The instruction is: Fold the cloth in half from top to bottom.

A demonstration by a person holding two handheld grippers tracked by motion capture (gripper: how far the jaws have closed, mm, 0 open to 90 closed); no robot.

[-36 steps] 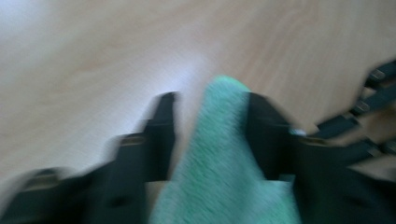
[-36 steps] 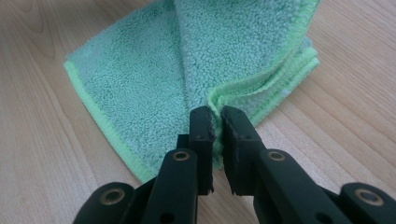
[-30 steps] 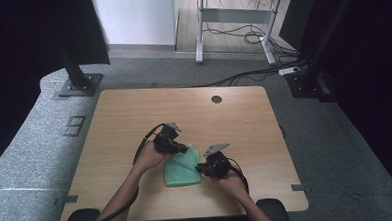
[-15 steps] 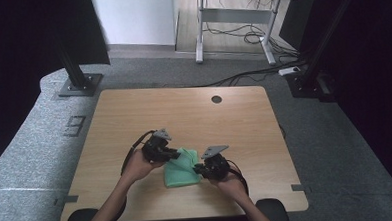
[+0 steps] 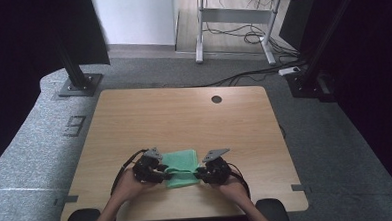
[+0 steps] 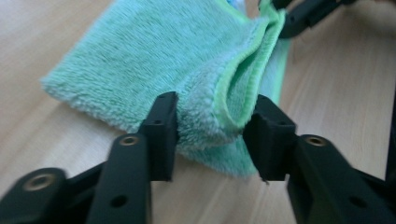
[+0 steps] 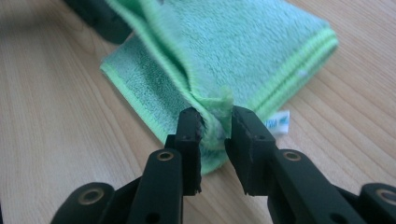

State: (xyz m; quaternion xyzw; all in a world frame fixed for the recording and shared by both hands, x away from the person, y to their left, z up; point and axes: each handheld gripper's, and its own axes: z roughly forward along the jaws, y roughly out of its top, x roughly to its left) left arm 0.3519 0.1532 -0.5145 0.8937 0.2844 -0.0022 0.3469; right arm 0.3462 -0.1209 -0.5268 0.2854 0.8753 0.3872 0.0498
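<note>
A folded green terry cloth [image 5: 182,163] lies near the table's front edge, between my two grippers. My left gripper [image 5: 166,176] is at the cloth's near left corner. In the left gripper view the cloth [image 6: 163,60] has its lifted top layer between the spread jaws of that gripper [image 6: 212,126], which is open. My right gripper [image 5: 199,174] is at the near right corner. In the right gripper view it [image 7: 215,126] is shut on a pinched edge of the cloth [image 7: 243,51], raising that layer slightly.
The wooden table [image 5: 184,116] has a round cable hole [image 5: 216,99] at its far side. A small white label [image 7: 278,122] sticks out of the cloth's folded edge. Dark stand bases sit on the grey floor beyond the table's far corners.
My left gripper has moved from the cloth's far left side toward me, to its near left corner. The right gripper has stayed at the near right corner, holding its edge.
</note>
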